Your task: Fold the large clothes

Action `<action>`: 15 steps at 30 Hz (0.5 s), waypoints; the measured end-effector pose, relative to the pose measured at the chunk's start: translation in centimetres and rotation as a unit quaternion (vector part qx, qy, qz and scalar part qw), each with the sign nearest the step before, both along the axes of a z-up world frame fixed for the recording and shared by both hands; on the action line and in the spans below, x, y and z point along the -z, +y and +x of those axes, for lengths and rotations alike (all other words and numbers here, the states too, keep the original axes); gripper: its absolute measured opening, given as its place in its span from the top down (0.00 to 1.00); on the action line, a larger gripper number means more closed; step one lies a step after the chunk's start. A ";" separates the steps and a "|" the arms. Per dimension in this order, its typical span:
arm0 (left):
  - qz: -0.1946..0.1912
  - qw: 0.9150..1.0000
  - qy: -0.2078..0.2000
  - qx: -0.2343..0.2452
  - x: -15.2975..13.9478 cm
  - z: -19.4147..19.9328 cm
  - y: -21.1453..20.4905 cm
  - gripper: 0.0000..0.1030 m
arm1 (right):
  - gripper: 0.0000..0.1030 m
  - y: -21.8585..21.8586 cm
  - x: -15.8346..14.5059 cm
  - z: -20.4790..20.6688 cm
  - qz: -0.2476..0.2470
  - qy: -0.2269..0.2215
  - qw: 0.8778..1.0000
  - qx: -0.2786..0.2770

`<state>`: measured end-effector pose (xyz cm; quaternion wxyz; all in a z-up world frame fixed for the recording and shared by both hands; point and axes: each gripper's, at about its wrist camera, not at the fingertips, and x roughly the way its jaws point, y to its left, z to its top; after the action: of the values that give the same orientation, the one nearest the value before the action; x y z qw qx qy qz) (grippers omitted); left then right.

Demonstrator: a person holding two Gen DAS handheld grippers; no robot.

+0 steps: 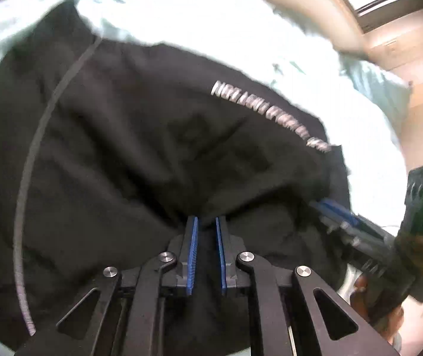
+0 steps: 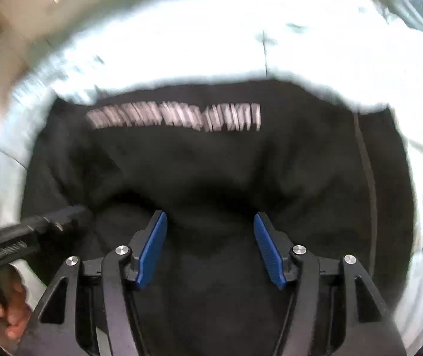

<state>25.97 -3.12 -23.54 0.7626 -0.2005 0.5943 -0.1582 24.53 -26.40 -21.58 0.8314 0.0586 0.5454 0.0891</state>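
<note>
A large black garment (image 1: pixel 128 148) with a line of white lettering (image 1: pixel 267 112) and a grey cord (image 1: pixel 33 178) lies on a pale sheet (image 1: pixel 211 9). My left gripper (image 1: pixel 207 221) is shut on a bunched fold of the black cloth. In the right wrist view the same garment (image 2: pixel 211 163) fills the middle, its lettering (image 2: pixel 175 117) blurred. My right gripper (image 2: pixel 210 219) is open, its blue pads (image 2: pixel 152 249) wide apart with cloth lying between them. The right gripper (image 1: pixel 330 210) also shows at the garment's right edge in the left wrist view.
The pale sheet (image 2: pixel 211 29) covers a bed around the garment. A beige wall and window frame (image 1: pixel 383 3) lie beyond. The left gripper's body (image 2: pixel 33 228) and a hand (image 2: pixel 0 311) show at the left of the right wrist view.
</note>
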 end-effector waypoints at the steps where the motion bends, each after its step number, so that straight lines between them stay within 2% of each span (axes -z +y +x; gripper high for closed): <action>1: 0.004 1.000 -0.013 -0.007 -1.0 0.5 0.2 0.87 | 0.37 0.0 -0.8 0.4 -0.006 -0.013 1.000 0.002; 3: 0.004 0.999 -0.035 -0.028 -2.2 1.9 0.8 0.86 | 0.37 0.3 -1.9 2.7 -0.015 -0.032 0.999 0.009; 4: 0.004 0.999 -0.036 -0.034 -2.0 2.8 1.0 0.84 | 0.37 0.6 -1.1 4.2 -0.014 -0.022 1.000 0.010; 6: 0.025 0.999 -0.001 -0.043 -0.1 4.3 1.0 0.82 | 0.38 0.8 2.3 6.9 -0.022 0.023 0.999 0.013; 7: 0.015 0.998 0.022 -0.049 1.2 4.4 1.1 0.82 | 0.38 0.9 4.2 7.7 -0.023 0.045 0.999 0.011; 9: -0.010 0.996 0.052 -0.068 4.0 4.9 1.8 0.83 | 0.38 1.1 6.4 8.1 -0.019 0.061 0.998 0.013; 11: -0.035 0.994 0.061 -0.081 5.0 5.1 2.8 0.87 | 0.38 0.7 6.9 8.1 -0.008 0.060 0.998 0.017; 13: -0.068 0.991 0.069 -0.091 5.2 4.8 3.8 0.88 | 0.39 0.4 6.9 7.8 -0.006 0.061 0.998 0.017; 15: -0.086 0.990 0.067 -0.089 4.7 3.8 4.9 0.88 | 0.39 0.2 5.6 7.0 -0.001 0.062 0.998 0.018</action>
<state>29.72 1.78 -28.19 0.7117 -0.3276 0.6083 -0.1268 31.53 -26.16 -27.17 0.7976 0.0723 0.5948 0.0699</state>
